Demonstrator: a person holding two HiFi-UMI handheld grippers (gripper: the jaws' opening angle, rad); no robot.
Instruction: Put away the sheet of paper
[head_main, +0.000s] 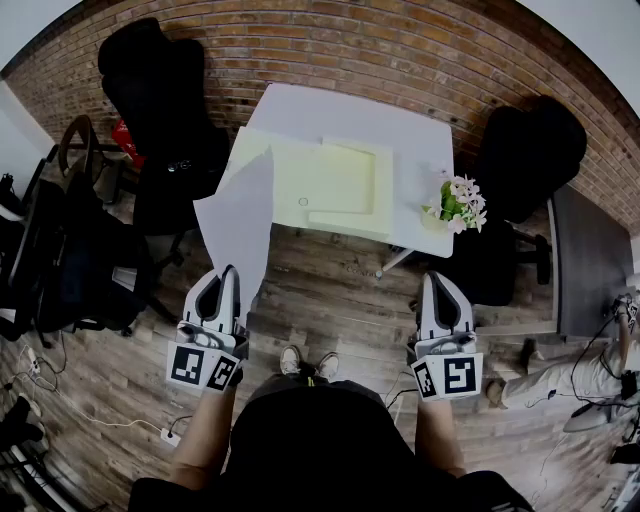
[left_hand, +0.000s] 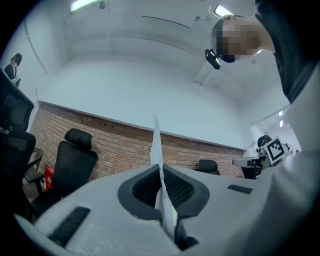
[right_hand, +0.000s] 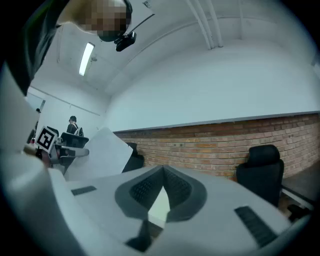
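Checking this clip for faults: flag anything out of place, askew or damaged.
Only the sheet of paper: it stands up in the air, off the table, clamped by one edge in the left gripper. The flowers stand upright; nothing spilled or damaged shows.

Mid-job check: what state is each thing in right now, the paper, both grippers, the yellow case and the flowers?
Paper: held in the air short of the table, clamped at its near edge.
Left gripper: shut on the paper.
Right gripper: shut, empty.
Yellow case: flat on the table, looks open.
Flowers: upright at the table's right edge.
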